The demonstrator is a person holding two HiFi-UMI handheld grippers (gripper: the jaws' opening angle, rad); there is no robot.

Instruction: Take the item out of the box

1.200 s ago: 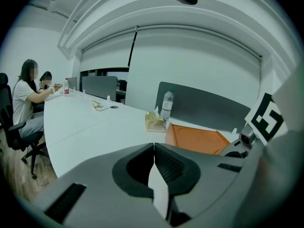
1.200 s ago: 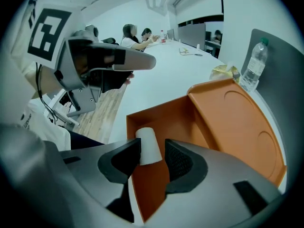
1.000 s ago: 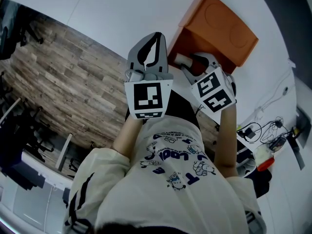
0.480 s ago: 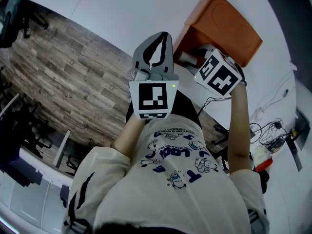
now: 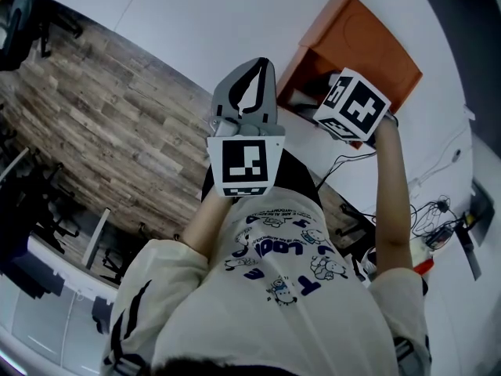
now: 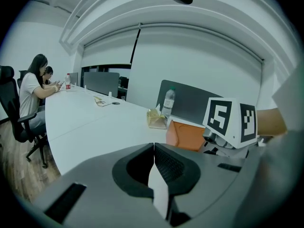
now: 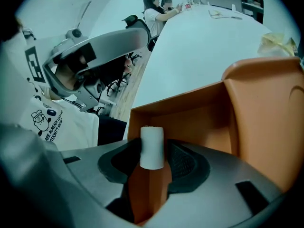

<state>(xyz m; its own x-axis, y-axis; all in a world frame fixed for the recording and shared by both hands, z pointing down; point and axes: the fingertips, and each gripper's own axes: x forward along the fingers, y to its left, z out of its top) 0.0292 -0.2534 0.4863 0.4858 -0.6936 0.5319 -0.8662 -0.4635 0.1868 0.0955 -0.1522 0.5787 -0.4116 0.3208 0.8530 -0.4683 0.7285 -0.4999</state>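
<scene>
Jaws on my right gripper (image 7: 152, 145) are closed partway, clamped on a white-capped orange bottle (image 7: 148, 194) that stands upright between the pads. The orange box (image 7: 266, 108) lies on its side on the white table (image 5: 196, 22) with its open mouth toward me. The bottle is at that mouth, with the box wall at 3 o'clock and the inner back panel at 12. I cannot tell whether its base is clear of the box. My left gripper (image 6: 153, 146) has its jaws pressed fully together with nothing between them. It hangs above the table edge, at 9 o'clock of the right gripper in the head view, apart from the box.
</scene>
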